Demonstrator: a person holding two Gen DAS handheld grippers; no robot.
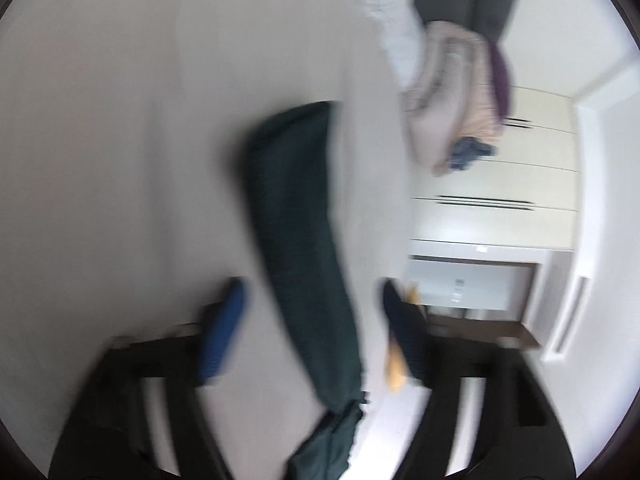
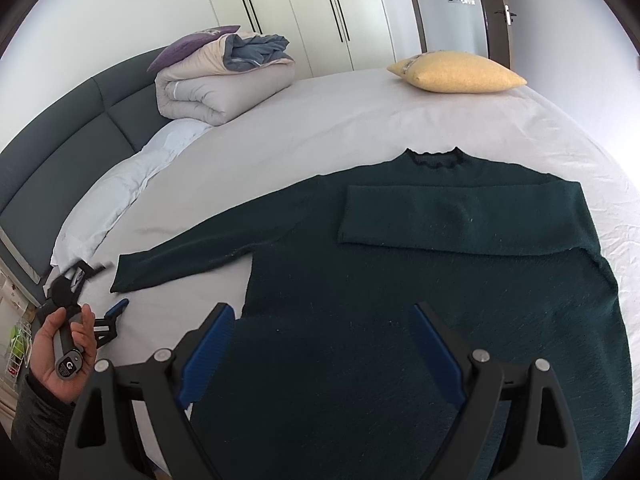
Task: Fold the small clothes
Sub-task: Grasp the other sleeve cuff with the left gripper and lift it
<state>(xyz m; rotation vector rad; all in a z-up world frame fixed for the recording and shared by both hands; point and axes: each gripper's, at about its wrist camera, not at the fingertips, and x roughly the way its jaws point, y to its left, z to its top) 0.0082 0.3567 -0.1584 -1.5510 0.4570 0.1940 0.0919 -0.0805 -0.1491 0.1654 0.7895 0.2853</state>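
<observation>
A dark green sweater (image 2: 400,320) lies flat on the bed's white sheet (image 2: 320,120), collar away from me. One sleeve (image 2: 460,216) is folded across its chest. The other sleeve (image 2: 192,252) stretches out to the left. My right gripper (image 2: 324,356) hovers open over the sweater's lower body, nothing between its blue pads (image 2: 208,344). At the lower left a hand (image 2: 60,360) holds my left gripper (image 2: 106,286) just by that sleeve's cuff. The blurred left wrist view shows the sleeve (image 1: 296,220) running between the wide-apart fingers of the left gripper (image 1: 312,320); the pads do not press it.
A folded duvet (image 2: 216,88) with a purple cushion sits at the bed's far left near the dark headboard (image 2: 60,140). A white pillow (image 2: 132,184) lies below it. A yellow pillow (image 2: 456,74) is at the far right. Wardrobe doors (image 2: 300,8) stand behind.
</observation>
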